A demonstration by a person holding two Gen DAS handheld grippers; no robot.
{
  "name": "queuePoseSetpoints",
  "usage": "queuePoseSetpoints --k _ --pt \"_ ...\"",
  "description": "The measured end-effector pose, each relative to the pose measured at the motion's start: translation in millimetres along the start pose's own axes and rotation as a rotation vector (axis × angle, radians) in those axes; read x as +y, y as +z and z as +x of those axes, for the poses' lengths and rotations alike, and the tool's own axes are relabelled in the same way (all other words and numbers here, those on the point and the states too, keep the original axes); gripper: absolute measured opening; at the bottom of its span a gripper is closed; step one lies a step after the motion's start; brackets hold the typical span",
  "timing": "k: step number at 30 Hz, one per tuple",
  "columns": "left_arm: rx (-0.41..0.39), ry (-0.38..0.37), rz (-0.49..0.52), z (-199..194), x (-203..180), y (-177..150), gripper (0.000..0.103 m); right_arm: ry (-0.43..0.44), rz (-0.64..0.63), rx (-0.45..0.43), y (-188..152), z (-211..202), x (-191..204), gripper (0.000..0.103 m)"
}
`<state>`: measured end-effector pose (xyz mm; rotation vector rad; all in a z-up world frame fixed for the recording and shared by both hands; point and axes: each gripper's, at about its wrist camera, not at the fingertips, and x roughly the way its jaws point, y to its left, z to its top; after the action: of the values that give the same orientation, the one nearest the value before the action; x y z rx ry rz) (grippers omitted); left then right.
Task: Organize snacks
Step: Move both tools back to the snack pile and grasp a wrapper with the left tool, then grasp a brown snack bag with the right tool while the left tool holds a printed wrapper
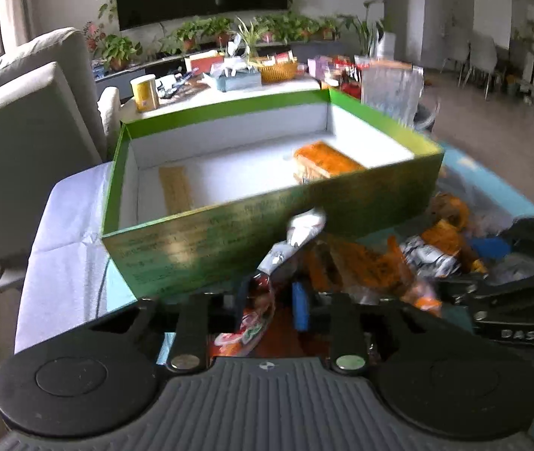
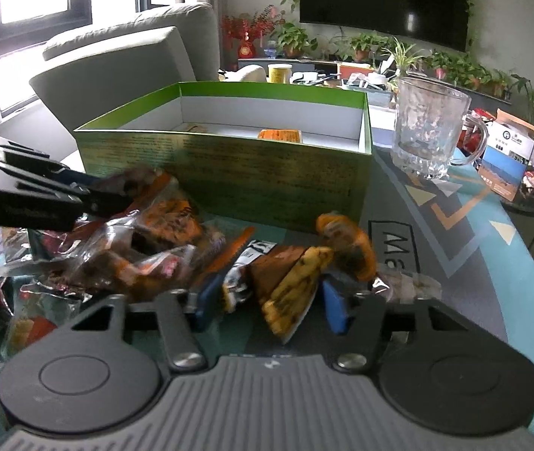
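I see the table (image 2: 492,263) with its teal patterned cover, and on it the open green box (image 2: 229,173) standing upright, an orange packet (image 1: 327,161) lying flat on its white floor toward the right side. A glass mug (image 2: 432,131) stands just beside the box's right wall. The loose snack pile (image 2: 146,248) lies against the box's near wall. My left gripper (image 1: 270,300) is clamped on a red wrapper (image 1: 255,312) pulled up from the pile. My right gripper (image 2: 267,300) has its fingers spread around a brown-and-yellow packet (image 2: 289,285); I cannot tell whether they press it.
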<state>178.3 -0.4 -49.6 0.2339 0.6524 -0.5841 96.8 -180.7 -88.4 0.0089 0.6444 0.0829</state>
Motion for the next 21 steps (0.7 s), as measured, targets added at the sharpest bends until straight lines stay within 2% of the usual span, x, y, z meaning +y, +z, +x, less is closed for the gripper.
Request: queuePoseSetpoints --k 6,11,21 --pt "-0.067 -0.021 -0.079 -26.7 10.9 5.5 0.02 0.03 0.043 -0.021 2.2 -8.4 -5.4 0.042" --pt "-0.122 -0.031 -0.103 -44.1 10.5 10.6 0.02 0.046 0.046 -0.044 1.2 -17.5 -5.5 0.035" --pt "-0.166 -0.03 -0.154 -56.6 12.2 16.3 0.02 0.053 0.059 -0.048 -1.6 -22.3 -8.7 0.035"
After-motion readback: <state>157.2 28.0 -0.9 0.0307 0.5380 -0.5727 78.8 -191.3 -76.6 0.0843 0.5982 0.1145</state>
